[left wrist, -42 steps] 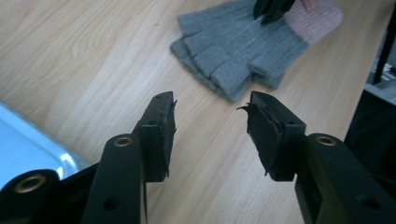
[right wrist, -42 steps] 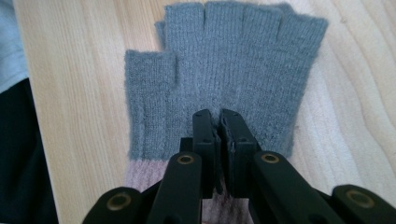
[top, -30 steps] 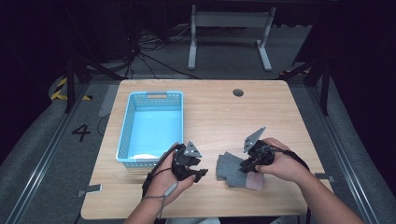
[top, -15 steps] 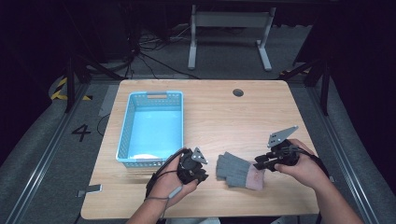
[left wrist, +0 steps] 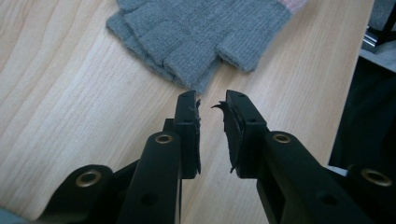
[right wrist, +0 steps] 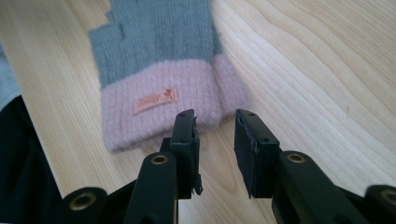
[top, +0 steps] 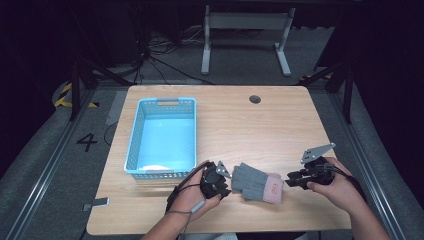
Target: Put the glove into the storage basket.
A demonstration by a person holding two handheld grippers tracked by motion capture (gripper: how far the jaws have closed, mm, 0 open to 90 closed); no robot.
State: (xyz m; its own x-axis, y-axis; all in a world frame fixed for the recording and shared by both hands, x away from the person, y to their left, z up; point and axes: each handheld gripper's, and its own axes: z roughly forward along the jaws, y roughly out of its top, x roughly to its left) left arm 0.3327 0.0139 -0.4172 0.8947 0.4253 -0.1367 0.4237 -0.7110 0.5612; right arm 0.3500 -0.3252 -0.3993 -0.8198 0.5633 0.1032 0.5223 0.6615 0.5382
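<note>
Glove [top: 257,182] flat between left tool [top: 223,172] and right tool [top: 290,178]; both narrowly parted, empty.

The high view looks forward and down from above the near edge of the light wooden counter [top: 280,125], taking in its whole top. The left gripper view sits low and close, facing the finger ends of the grey knitted fingerless glove with a pink cuff [left wrist: 205,28]. The right gripper view, equally close, faces that glove's cuff [right wrist: 159,100]. All three views share the glove [top: 256,182].
</note>
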